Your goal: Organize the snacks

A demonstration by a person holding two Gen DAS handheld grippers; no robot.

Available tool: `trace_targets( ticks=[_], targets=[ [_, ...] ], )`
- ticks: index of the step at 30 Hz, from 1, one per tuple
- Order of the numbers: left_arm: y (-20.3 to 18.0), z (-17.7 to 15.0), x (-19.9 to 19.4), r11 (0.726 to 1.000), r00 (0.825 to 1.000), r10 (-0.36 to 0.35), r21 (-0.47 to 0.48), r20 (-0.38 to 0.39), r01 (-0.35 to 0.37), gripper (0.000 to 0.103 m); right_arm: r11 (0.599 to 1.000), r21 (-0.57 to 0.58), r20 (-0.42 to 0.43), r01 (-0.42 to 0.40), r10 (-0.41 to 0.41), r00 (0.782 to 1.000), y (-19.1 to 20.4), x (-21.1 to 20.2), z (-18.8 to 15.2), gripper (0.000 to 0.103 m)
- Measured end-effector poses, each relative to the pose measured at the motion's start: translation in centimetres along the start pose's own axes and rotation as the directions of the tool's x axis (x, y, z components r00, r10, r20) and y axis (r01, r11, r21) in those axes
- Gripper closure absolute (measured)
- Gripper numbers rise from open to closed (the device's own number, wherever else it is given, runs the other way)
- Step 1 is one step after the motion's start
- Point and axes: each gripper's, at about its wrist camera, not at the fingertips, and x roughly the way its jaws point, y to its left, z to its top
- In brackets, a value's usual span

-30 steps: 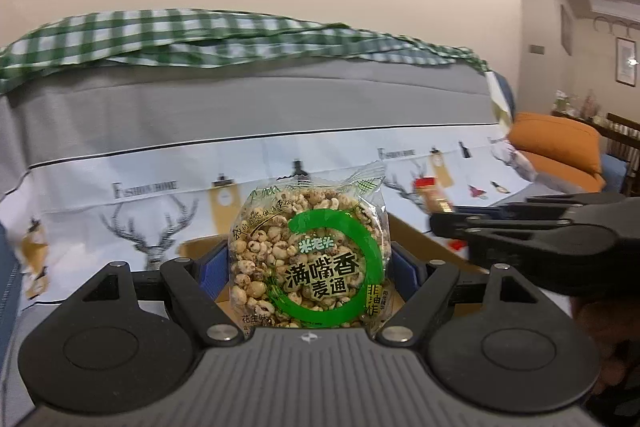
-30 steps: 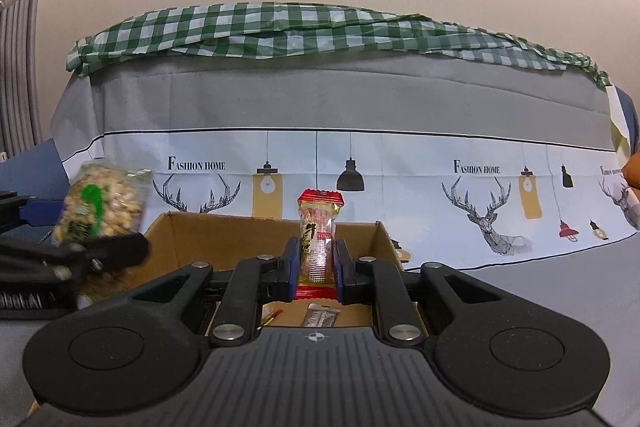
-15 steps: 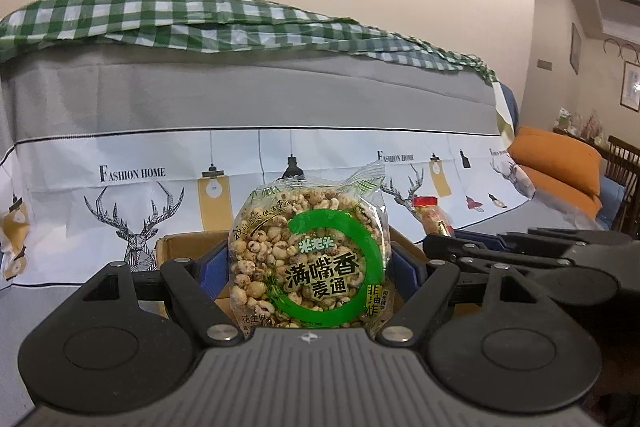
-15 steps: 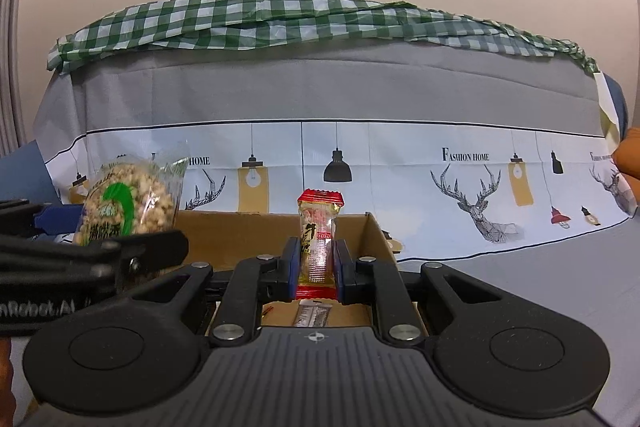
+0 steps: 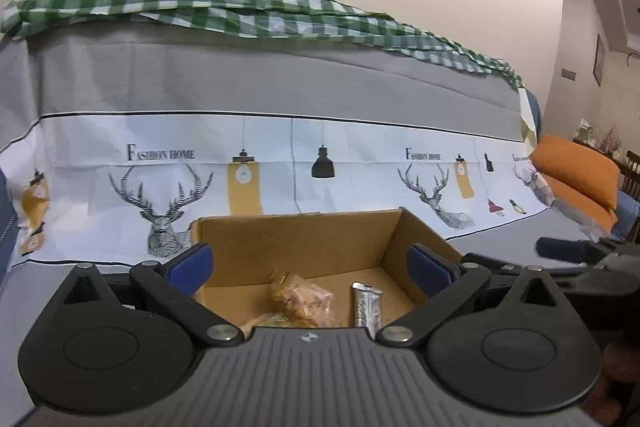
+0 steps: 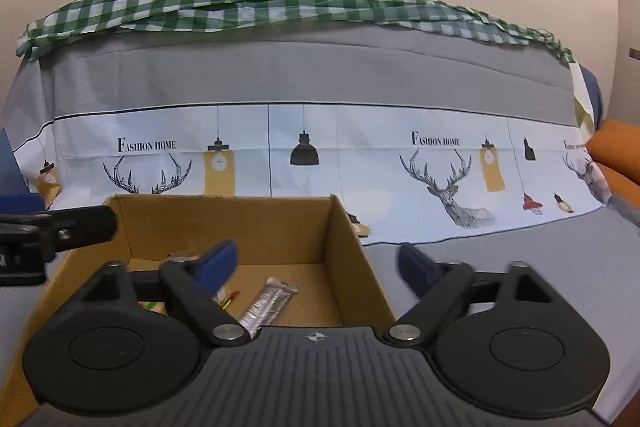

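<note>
An open cardboard box (image 5: pixel 300 239) sits on the covered sofa seat, right in front of both grippers. My left gripper (image 5: pixel 308 265) hangs over the box's near edge, jaws opening wide, nothing between its blue pads. Below it in the box lie a blurred tan snack bag (image 5: pixel 300 301) and a silver wrapped bar (image 5: pixel 366 309). My right gripper (image 6: pixel 316 265) stands over the box's (image 6: pixel 240 223) right wall, jaws opening and empty. The silver bar (image 6: pixel 268 303) and a small red and yellow packet end (image 6: pixel 229 301) show under it. Each gripper appears at the edge of the other's view.
A sofa back (image 6: pixel 304 75) draped in grey and deer-print cloth rises behind the box, with a green check cloth (image 6: pixel 240 3) on top. Orange cushions (image 5: pixel 576 171) lie at the far right. Grey seat cloth (image 6: pixel 520 247) stretches right of the box.
Both grippers have opened. The puffed-grain bag has left the left jaws and the red stick packet has left the right jaws. The left view has swung to face the box.
</note>
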Motion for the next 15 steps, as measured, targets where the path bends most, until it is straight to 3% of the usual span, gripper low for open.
trace_targets(
  ticks=[6,11,15],
  targets=[
    [-2.1,-1.9,-3.2,0.988,0.997,0.046,0.147,0.066,-0.055,0.0,0.999,0.01,0.042,-0.041,0.04,0.998,-0.5,-2.2,-0.3,0.001],
    [-3.4,-4.0,-5.5,0.972,0.999,0.042,0.233,-0.004,-0.04,0.0,0.999,-0.007,0.082,-0.048,0.048,0.995,-0.9,-4.9,-0.7,0.001],
    [-3.6,-5.0,-8.1,0.971,0.999,0.035,0.238,-0.033,-0.026,0.0,0.997,-0.004,0.083,-0.072,0.072,0.994,-1.8,-6.7,-1.0,0.001]
  ],
)
